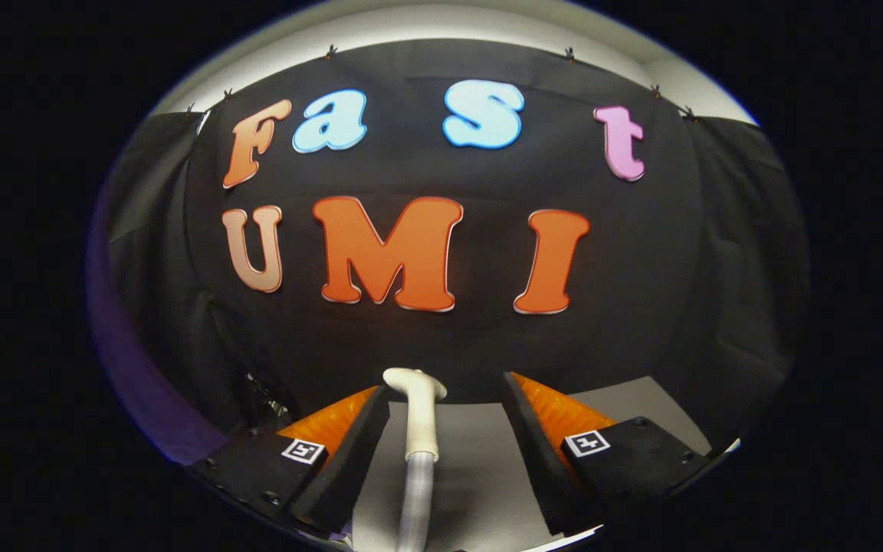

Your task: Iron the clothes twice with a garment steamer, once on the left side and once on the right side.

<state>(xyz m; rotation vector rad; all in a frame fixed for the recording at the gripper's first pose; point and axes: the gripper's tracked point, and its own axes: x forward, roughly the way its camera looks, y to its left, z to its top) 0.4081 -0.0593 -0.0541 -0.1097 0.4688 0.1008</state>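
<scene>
White plastic steamer handle (417, 406) stands upright between the fingers, hose (415, 498) trailing down from it; gripper (445, 399) spread wide, neither finger touching it, handle nearer the left one. Grey table (480, 460) below, black cloth wall beyond. No clothes visible here. Looks like the pickup step, nothing ironed yet. Next move likely: centre on the handle, close firmly, lift without snagging the hose.
</scene>
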